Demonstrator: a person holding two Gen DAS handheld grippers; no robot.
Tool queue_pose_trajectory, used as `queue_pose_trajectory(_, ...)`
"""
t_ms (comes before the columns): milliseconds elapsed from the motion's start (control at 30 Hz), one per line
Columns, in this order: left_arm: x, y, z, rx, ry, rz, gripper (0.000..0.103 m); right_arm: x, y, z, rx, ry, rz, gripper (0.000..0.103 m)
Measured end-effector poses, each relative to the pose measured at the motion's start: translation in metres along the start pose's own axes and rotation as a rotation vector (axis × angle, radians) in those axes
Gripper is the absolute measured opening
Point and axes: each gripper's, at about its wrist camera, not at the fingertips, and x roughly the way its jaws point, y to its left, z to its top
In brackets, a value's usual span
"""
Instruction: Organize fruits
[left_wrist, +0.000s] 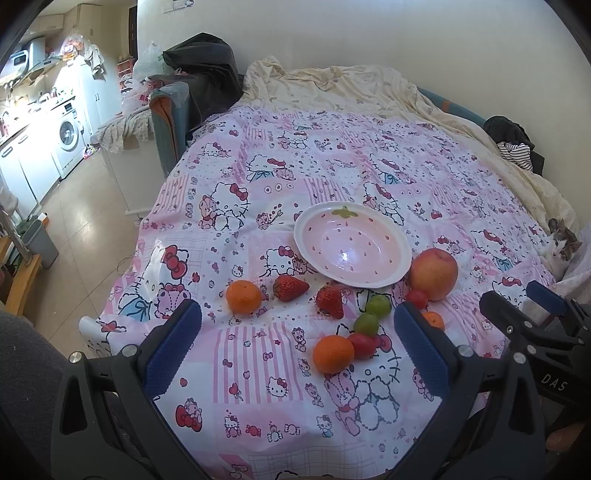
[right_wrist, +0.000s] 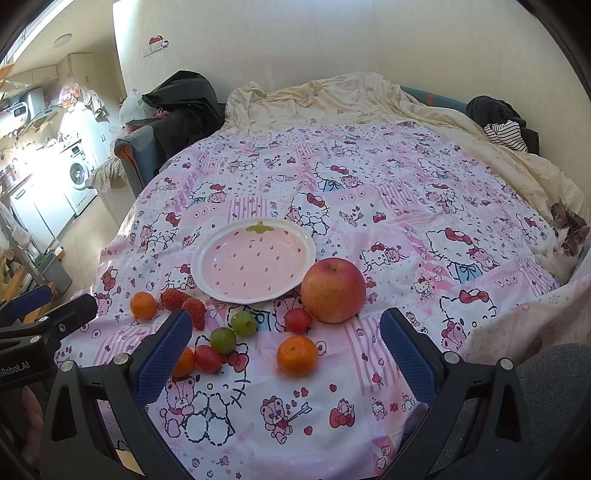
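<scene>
An empty pink strawberry-pattern plate (left_wrist: 391, 278) (right_wrist: 201, 271) lies on the pink cartoon bedspread. In front of it lie an apple (left_wrist: 434, 273) (right_wrist: 333, 290), two strawberries (left_wrist: 290, 288) (right_wrist: 194, 311), three tangerines (left_wrist: 333, 353) (right_wrist: 297, 355), two green grapes (left_wrist: 377, 305) (right_wrist: 243, 323) and two cherry tomatoes (left_wrist: 363, 345) (right_wrist: 298, 320). My left gripper (left_wrist: 295, 325) is open and empty, hovering above the near fruits. My right gripper (right_wrist: 286, 336) is open and empty, above the tangerine and grapes. Each gripper shows at the edge of the other's view.
A cat (right_wrist: 567, 240) (left_wrist: 561, 247) lies at the bed's right edge. A rumpled cream blanket (left_wrist: 351, 88) and dark clothes (right_wrist: 495, 110) cover the far side. The bed edge drops to a tiled floor (left_wrist: 74, 236) at left, with a kitchen and washing machine (left_wrist: 68, 134) beyond.
</scene>
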Motion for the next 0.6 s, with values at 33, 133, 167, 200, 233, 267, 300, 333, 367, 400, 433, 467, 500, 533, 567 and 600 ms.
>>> queue_pose_trajectory(33, 0.0000, 0.0001, 0.0002, 0.002, 0.000, 0.001, 0.103, 0.0006, -0.0001, -0.0002, 0.000, 0.001, 0.000, 0.103)
queue_pose_trajectory(133, -0.0002, 0.0015, 0.0007, 0.000, -0.002, 0.003, 0.103, 0.0009, 0.0007, -0.0016, 0.000, 0.000, 0.000, 0.103)
queue_pose_trajectory(167, -0.0001, 0.0011, 0.0007, -0.001, -0.001, 0.003, 0.103, 0.0011, 0.0005, -0.0013, 0.000, 0.000, 0.000, 0.103)
queue_pose_trajectory(200, -0.0006, 0.0015, 0.0008, -0.002, -0.001, 0.003, 0.103, 0.0009, 0.0003, -0.0014, 0.000, 0.000, 0.001, 0.103)
queue_pose_trajectory(233, -0.0004, 0.0015, 0.0007, -0.002, -0.001, 0.003, 0.103, 0.0009, 0.0003, -0.0015, 0.000, 0.001, 0.001, 0.103)
queue_pose_trajectory(267, -0.0005, 0.0013, 0.0005, -0.001, -0.002, 0.004, 0.103, 0.0011, 0.0003, -0.0010, 0.000, 0.001, 0.001, 0.103)
queue_pose_trajectory(300, -0.0005, 0.0014, 0.0006, 0.000, -0.003, 0.004, 0.103, 0.0009, 0.0003, -0.0013, 0.000, 0.001, 0.000, 0.103)
queue_pose_trajectory(333, -0.0006, 0.0018, 0.0007, -0.001, -0.003, 0.005, 0.103, 0.0009, 0.0003, -0.0014, 0.000, 0.001, 0.000, 0.103)
queue_pose_trajectory(367, -0.0006, 0.0017, 0.0007, -0.001, -0.004, 0.005, 0.103, 0.0013, 0.0003, -0.0009, 0.001, 0.001, 0.000, 0.103)
queue_pose_trajectory(400, -0.0010, 0.0019, 0.0006, -0.001, -0.006, 0.006, 0.103, 0.0013, 0.0004, -0.0009, 0.001, 0.001, 0.000, 0.103)
queue_pose_trajectory(433, -0.0011, 0.0022, 0.0008, -0.001, -0.007, 0.007, 0.103, 0.0011, 0.0005, -0.0012, 0.001, 0.001, 0.000, 0.103)
queue_pose_trajectory(467, -0.0009, 0.0025, 0.0010, -0.001, -0.007, 0.008, 0.103, 0.0012, 0.0005, -0.0011, 0.001, 0.001, 0.000, 0.103)
queue_pose_trajectory(500, -0.0008, 0.0020, 0.0007, -0.001, -0.006, 0.008, 0.103, 0.0014, 0.0003, -0.0008, 0.000, 0.001, 0.000, 0.103)
queue_pose_trajectory(533, -0.0007, 0.0021, 0.0006, 0.000, -0.006, 0.008, 0.103, 0.0012, 0.0004, -0.0012, 0.001, 0.001, 0.000, 0.103)
queue_pose_trajectory(567, -0.0008, 0.0023, 0.0004, 0.000, -0.007, 0.008, 0.103, 0.0012, 0.0003, -0.0007, 0.000, 0.002, 0.000, 0.103)
queue_pose_trajectory(600, -0.0006, 0.0020, -0.0002, 0.001, -0.006, 0.009, 0.103, 0.0010, 0.0003, -0.0007, 0.000, 0.002, 0.001, 0.103)
